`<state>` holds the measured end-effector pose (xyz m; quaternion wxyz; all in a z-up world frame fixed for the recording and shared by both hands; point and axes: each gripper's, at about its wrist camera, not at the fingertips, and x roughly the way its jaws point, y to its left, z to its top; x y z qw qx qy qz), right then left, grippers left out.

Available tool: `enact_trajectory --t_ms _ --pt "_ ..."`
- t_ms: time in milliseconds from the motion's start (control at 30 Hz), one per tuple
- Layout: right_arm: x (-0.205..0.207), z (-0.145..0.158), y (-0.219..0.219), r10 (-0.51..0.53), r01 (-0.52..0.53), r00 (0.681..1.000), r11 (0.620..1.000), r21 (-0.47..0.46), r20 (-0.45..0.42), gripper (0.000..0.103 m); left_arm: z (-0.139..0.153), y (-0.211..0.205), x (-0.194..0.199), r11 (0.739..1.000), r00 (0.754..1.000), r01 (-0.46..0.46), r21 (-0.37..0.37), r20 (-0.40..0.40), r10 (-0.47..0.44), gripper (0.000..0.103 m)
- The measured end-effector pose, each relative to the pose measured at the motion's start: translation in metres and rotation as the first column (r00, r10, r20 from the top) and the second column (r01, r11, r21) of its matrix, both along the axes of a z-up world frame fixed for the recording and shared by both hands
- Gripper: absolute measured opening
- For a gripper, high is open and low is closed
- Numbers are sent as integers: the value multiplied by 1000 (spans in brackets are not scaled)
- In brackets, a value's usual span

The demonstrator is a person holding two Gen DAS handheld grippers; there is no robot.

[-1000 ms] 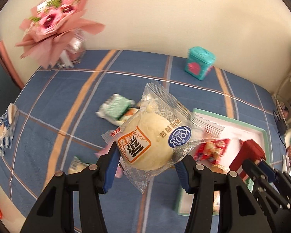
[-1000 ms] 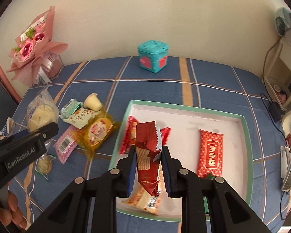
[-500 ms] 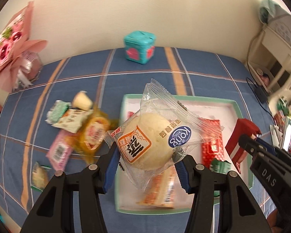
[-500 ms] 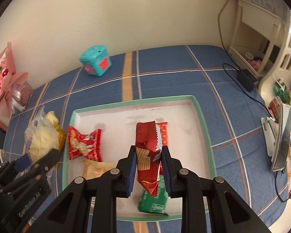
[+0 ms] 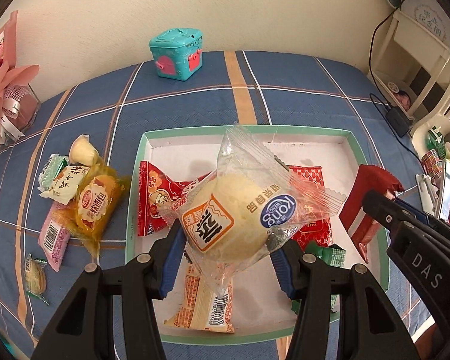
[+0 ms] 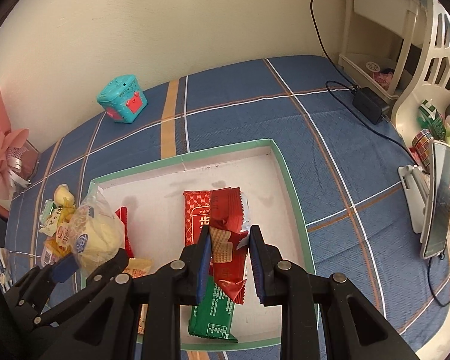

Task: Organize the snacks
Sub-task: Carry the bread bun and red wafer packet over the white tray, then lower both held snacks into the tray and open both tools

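left gripper (image 5: 228, 258): clamped on bagged bun (image 5: 234, 216) — above tray (image 5: 355, 147)
right gripper (image 6: 229, 258): pinching red wafer pack (image 6: 228, 240), over tray
step: carrying both in
next: lower, release onto bare tray floor

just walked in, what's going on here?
A person is sorting snacks into a green-rimmed tray with two handheld grippers. The left gripper holds a clear-wrapped bun, the right gripper a dark red wafer packet, both above the tray. More snacks wait on the blue cloth.
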<state>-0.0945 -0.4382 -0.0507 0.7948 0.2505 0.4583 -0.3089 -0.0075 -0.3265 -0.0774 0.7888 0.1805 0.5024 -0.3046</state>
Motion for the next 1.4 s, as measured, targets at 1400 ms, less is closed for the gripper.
enact_trajectory --t_ms 1400 --pt "11 -13 8 29 -28 998 999 18 -57 58 1 39 38 989 989 -143 31 -28 144 69"
